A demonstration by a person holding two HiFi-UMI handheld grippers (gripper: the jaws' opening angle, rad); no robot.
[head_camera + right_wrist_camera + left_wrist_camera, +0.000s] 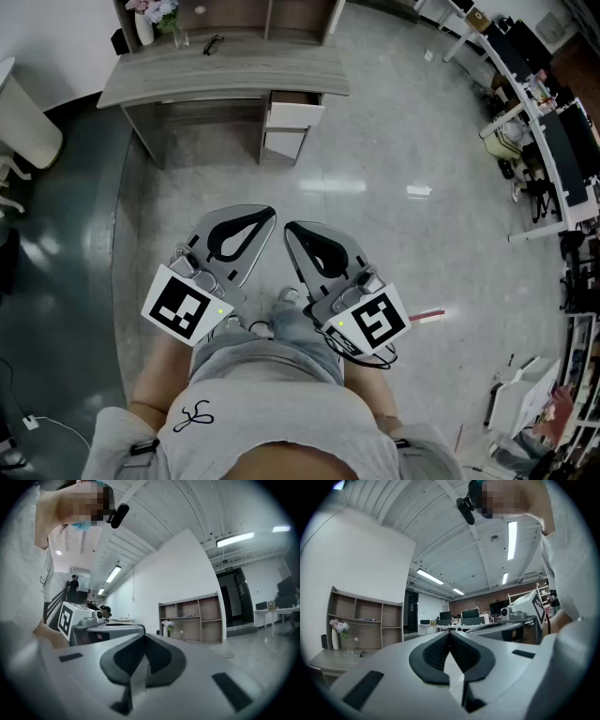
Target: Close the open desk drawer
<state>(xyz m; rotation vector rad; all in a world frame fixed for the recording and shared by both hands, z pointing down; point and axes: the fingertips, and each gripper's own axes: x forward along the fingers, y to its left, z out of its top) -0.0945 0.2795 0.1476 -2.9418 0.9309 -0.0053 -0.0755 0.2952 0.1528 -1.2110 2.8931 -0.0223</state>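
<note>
The grey desk [225,70] stands at the far side of the floor, well away from me. Its top drawer [294,114], with a white front, sticks out from the pedestal on the desk's right side. Both grippers are held close to the person's body, far short of the desk and pointing towards it. My left gripper [269,214] is shut with nothing in it, its dark pads meeting [450,633]. My right gripper [289,228] is shut and empty too [143,637]. The two tips lie close together, side by side.
A vase of flowers [145,21] and a pair of glasses [213,42] sit on the desk, in front of a shelf unit [365,620]. A white chair [23,122] stands at left. Office desks with monitors [553,141] line the right. A small red-and-white object [427,317] lies on the floor.
</note>
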